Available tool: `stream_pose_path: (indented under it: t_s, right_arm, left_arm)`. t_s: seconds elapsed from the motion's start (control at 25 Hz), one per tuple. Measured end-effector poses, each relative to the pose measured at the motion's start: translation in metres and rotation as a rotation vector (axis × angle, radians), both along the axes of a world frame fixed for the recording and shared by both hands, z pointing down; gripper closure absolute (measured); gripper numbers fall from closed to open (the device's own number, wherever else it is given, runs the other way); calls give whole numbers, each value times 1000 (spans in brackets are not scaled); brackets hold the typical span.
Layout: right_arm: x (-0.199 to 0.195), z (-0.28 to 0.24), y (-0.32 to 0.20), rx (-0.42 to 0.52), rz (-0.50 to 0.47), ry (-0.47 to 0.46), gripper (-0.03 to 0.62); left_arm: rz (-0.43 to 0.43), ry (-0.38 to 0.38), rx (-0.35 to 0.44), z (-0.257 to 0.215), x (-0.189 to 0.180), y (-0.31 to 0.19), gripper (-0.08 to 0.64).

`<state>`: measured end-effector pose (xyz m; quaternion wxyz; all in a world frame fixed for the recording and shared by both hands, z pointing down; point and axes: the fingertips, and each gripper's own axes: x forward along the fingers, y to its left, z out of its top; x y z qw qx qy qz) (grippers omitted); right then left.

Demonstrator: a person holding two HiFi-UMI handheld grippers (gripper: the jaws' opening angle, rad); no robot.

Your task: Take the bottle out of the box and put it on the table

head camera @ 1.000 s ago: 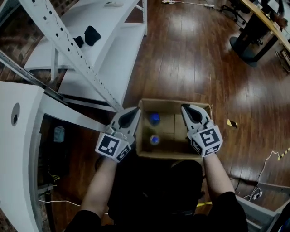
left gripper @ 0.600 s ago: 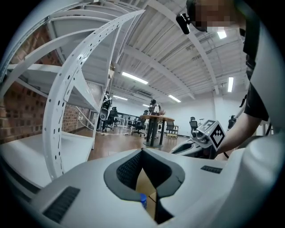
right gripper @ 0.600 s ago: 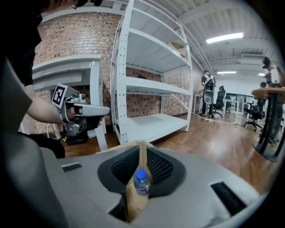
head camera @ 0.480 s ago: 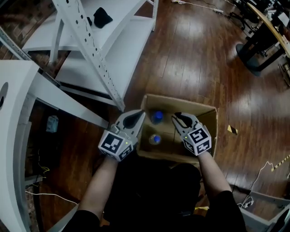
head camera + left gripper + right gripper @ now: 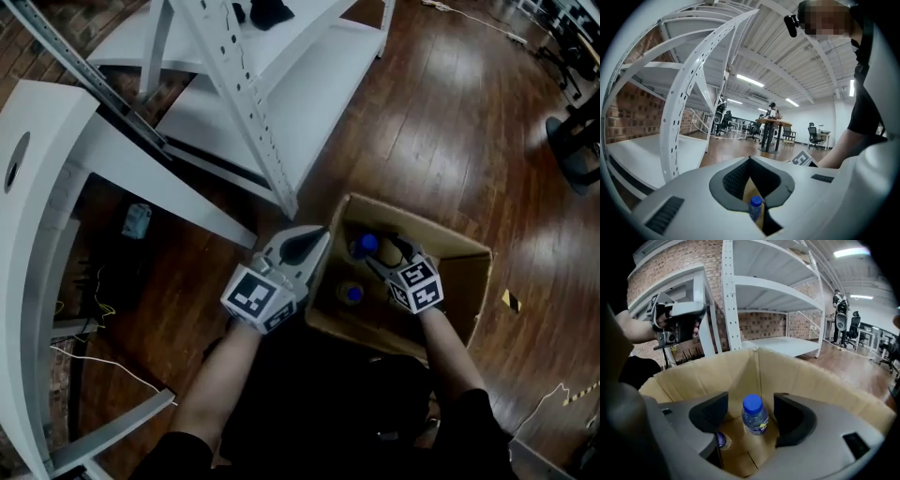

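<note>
The cardboard box (image 5: 466,281) stands open on the wooden floor (image 5: 422,112), with two blue-capped bottles upright inside it. The right gripper (image 5: 394,251) points steeply down into the box. Its jaws are opening with the farther bottle (image 5: 364,246) between them but not touched, probably so that they can pass around its neck before closing. The nearer bottle (image 5: 353,293) stands just beside it. The left gripper (image 5: 314,236), jaws together and empty, hovers at the box's left rim, seemingly to stay out of the way.
</note>
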<state>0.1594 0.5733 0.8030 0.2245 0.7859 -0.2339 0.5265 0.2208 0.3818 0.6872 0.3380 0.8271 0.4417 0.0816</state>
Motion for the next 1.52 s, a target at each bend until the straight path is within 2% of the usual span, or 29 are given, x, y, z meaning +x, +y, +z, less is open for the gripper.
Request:
stream_pose_path:
  t_s: [0.08,0.32,0.4,0.6,0.72,1.08,1.28,1.52]
  right_arm:
    - [-4,19,11,-8,2,-30,251]
    - [-5,64,29,14,11,-40,247]
    - [-4,76,32,27,10,-42,183]
    - [-6,101,39,33,12,-52,183]
    - [-4,114,40,25,-10,-34,183]
    - [-3,141,45,16,29,-47,189]
    - [-1,140,44,-31,17,-54,210]
    - [13,108,24,-9,-6,-1,213]
  left_arm:
    - [-6,13,22,5,-1,3,557]
    - [-14,-15,71,25,-14,7,556]
    - [-24,-6,87,30,-16,8,557]
    - [-42,-51,101,41,-19,5,557]
    - [-55,-41,131,43,-21,2,557]
    - [-78,-63,185,56,-29,-22,556]
    - [-65,-87,185,62,-30,-26,557]
    - [-83,-71,142,55,-23,-33,557]
